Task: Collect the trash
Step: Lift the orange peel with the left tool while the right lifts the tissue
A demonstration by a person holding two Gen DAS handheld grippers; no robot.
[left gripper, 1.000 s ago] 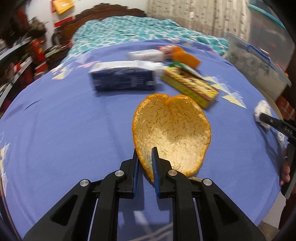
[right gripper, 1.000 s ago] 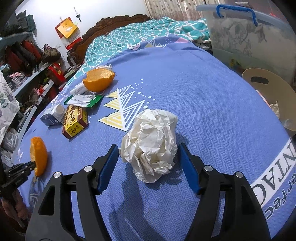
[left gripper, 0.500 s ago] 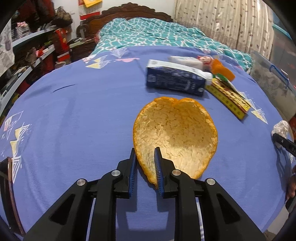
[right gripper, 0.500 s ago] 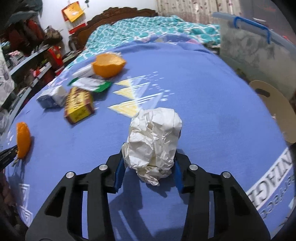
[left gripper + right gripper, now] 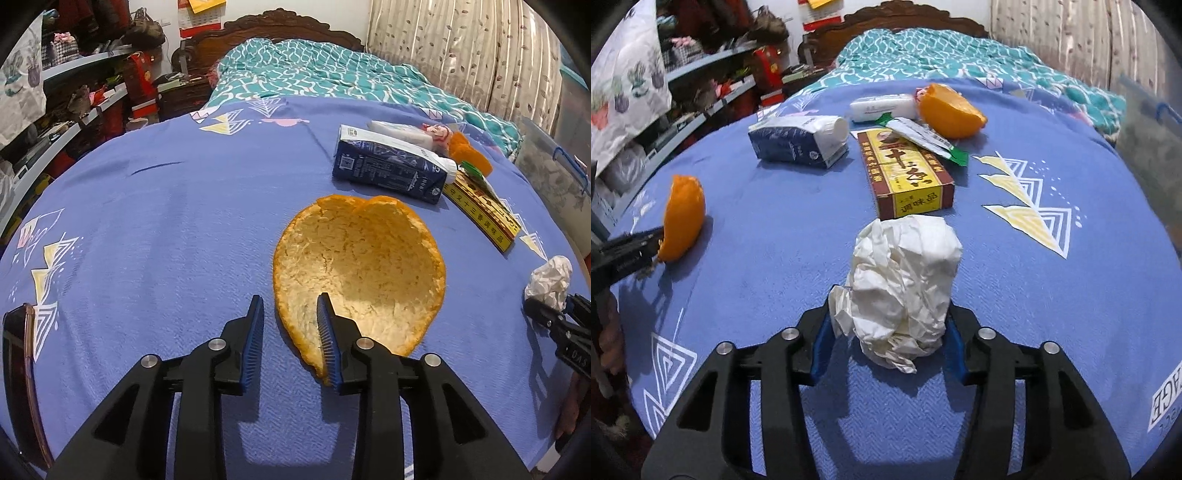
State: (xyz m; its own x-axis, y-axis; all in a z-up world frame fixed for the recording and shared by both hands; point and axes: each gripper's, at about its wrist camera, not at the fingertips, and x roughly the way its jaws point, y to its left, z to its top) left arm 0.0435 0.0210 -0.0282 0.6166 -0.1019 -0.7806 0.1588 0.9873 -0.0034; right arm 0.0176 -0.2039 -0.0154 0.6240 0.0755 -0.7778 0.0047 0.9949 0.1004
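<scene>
Orange peel, pith side up, lies on the blue bedspread. Left gripper straddles its near edge: jaws parted, right finger resting inside the peel's hollow, left finger outside on the cloth with a visible gap to the rim. No grip on it. From the right wrist view the same peel sits at the bed's left side with the left gripper's tip at it.

Right gripper is clenched on a crumpled white paper ball; both blue pads press its lower sides, paper bulging above the fingers. Ball also visible at the right edge of the left view.

Farther up the bedspread, clustered: dark blue carton on its side, yellow and maroon box just beside it, green-edged wrapper lying over the box's far end, white tube, second orange peel touching the wrapper's far side.
</scene>
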